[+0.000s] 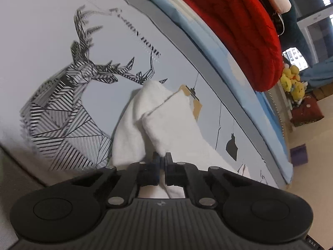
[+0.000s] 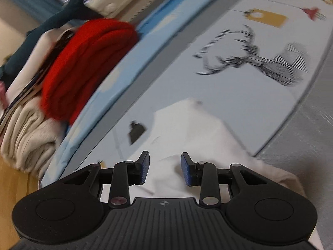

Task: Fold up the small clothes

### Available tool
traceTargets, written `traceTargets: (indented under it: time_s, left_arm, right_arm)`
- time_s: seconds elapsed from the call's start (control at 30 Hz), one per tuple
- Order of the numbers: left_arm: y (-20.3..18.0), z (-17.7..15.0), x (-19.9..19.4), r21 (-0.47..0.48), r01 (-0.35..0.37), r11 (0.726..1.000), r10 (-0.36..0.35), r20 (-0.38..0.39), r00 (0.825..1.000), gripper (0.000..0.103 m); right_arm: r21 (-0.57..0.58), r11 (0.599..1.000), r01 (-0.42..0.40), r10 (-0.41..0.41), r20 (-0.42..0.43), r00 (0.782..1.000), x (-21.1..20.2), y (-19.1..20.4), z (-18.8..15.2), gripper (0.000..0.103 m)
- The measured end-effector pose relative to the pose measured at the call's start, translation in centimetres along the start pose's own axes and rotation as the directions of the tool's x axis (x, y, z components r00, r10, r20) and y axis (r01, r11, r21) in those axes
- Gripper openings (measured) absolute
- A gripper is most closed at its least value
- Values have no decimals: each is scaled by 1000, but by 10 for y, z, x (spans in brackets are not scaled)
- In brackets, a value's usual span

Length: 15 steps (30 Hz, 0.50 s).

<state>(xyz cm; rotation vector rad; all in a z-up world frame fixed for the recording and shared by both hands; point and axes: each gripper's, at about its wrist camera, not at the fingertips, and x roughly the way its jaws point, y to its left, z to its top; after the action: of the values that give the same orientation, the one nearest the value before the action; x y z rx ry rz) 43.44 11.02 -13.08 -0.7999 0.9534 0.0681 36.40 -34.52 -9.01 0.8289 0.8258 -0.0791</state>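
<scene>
In the left wrist view, the pale printed cloth (image 1: 52,31) that covers the desk fills the left half. On it is a large line-drawn stag (image 1: 68,95) with antlers. Beside the antlers runs a line of black capitals; the last word reads "HOME", while the word before it is too broken up to read. Right of the stag lies the white garment (image 1: 166,123), folded over into two thick layers, resting on the cloth and covering part of the print. The left tongs (image 1: 162,158) are closed, their jaws pinching a fold of that white garment at its near edge. A printed mustard tag (image 1: 196,106) peeks out from behind the garment. Further right, past a grey band and a light blue edge, sits a folded red knit (image 1: 245,31), and at the far right yellow plush toys (image 1: 291,81) stand near the floor.

In the blurred right wrist view, a beige knit pile (image 2: 27,141) is at the left, with the red knit (image 2: 83,66) lying on top of it. The right tongs (image 2: 165,164) stand partly open with nothing between the blue pads, hovering over the white garment (image 2: 187,129). To the right, the stag print (image 2: 260,58) and the mustard tag (image 2: 266,17) show on the cloth. No containers are in view.
</scene>
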Motion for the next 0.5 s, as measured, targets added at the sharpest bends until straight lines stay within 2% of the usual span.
traceTargets:
  time_s: [0.1,0.2,0.23,0.3,0.37,0.4,0.47,0.5]
  left_arm:
    - [-10,-9,-41,-19,-69,997,70,54,996,3]
    - [-5,-31,-86,-60,-196,979,202,127,971,3]
    - [1,-40,-93,-85,-228,970,237,115,965,3]
    - [21,-58,-96,-171,-289,942,297,21,955,4]
    - [37,-67,-89,-220,-302,927,295,-65,953,5]
    - [42,-68,-87,-236,-305,923,295,-79,952,10]
    - [51,-63,-89,-263,-333,906,325,-73,943,31]
    - [53,-59,-93,-274,-349,896,349,-51,936,36]
  right_arm:
    - [48,998,39,-40,12,999,-2,-10,6,36]
    - [51,996,71,-73,24,997,-6,-13,9,36]
    - [50,995,84,-85,25,996,-7,-14,9,36]
    - [47,992,115,-116,24,993,-9,-16,8,36]
    - [37,989,144,-145,11,989,-9,-19,3,36]
    - [37,989,144,-145,11,989,-9,-19,3,36]
    - [13,987,158,-158,-6,987,-6,-19,0,36]
    - [-6,986,167,-167,-16,986,-4,-18,-1,37]
